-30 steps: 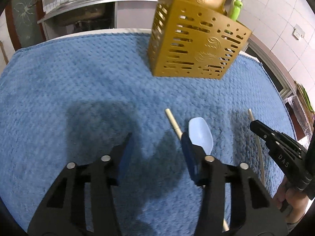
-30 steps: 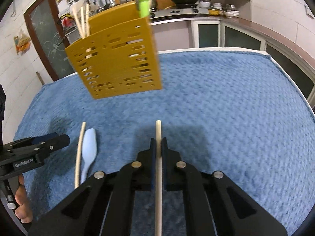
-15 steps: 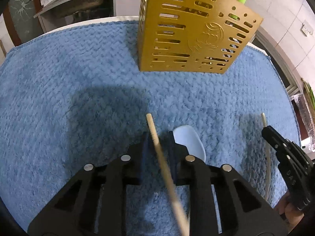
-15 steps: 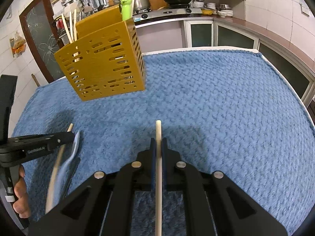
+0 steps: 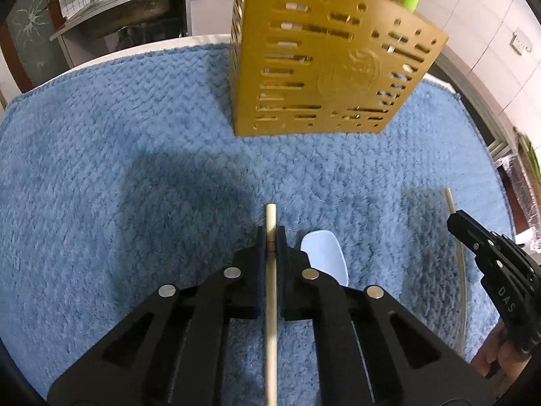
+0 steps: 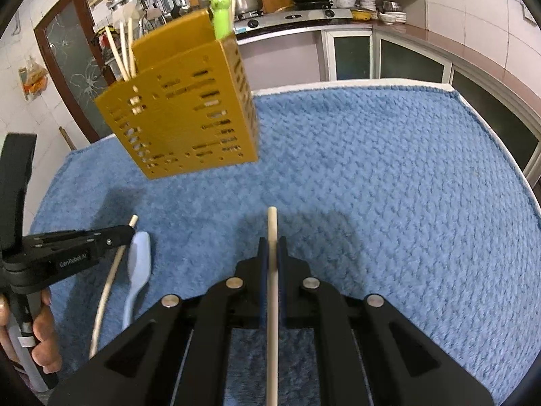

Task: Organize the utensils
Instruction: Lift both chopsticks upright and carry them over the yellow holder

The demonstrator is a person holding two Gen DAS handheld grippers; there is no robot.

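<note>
My left gripper (image 5: pixel 270 233) is shut on a pale chopstick (image 5: pixel 271 304) that runs straight along its fingers, just above the blue towel (image 5: pixel 101 169). My right gripper (image 6: pixel 272 243) is shut on a second chopstick (image 6: pixel 272 304) the same way. A gold slotted utensil holder (image 5: pixel 324 64) stands upright ahead; in the right wrist view (image 6: pixel 182 118) several chopsticks and a green utensil (image 6: pixel 221 17) stick out of it. A light blue spoon (image 5: pixel 326 257) lies on the towel right of my left gripper. It also shows in the right wrist view (image 6: pixel 138 267).
The right gripper shows at the right edge of the left wrist view (image 5: pixel 500 284), the left gripper at the left edge of the right wrist view (image 6: pixel 64 250). The towel ends at the table's edge (image 6: pixel 490 121). Kitchen counters and a stove (image 6: pixel 297 17) stand behind.
My left gripper closed on the chopstick that lay beside the spoon, and the stick is straight between the fingers now. The holder looms closer in both views. My right gripper kept its chopstick.
</note>
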